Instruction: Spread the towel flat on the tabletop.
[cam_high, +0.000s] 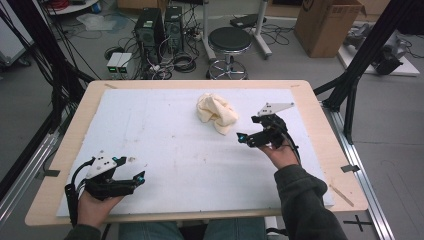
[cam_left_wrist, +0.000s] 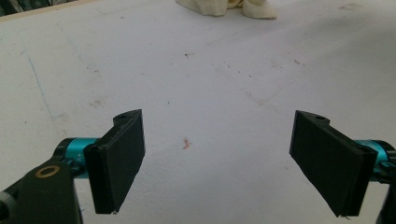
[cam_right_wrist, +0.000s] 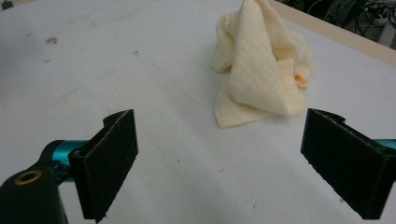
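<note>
**Two open grippers and a crumpled cloth**

Here, in the high view, a soft yellow cloth (cam_high: 217, 113) lies in a crumpled heap on the white board (cam_high: 165, 165), toward the far side. The right gripper (cam_high: 245, 139) is near it, just to the cloth's right. The left gripper (cam_high: 134, 170) is well apart, down by the near edge.

In the left gripper view, the jaws stand wide apart and hold nothing. The cloth (cam_left_wrist: 219, 7) peeks in at the top, far off.

In the right gripper view, the jaws are also wide and empty. The cloth (cam_right_wrist: 259, 70) stands up in a peak just ahead, not touching either jaw.

What could go wrong? The heap is loose and floppy (many folds on top of each other). I think a grab could catch just one thin fold, and the rest may slip out or drag along the board.
</note>
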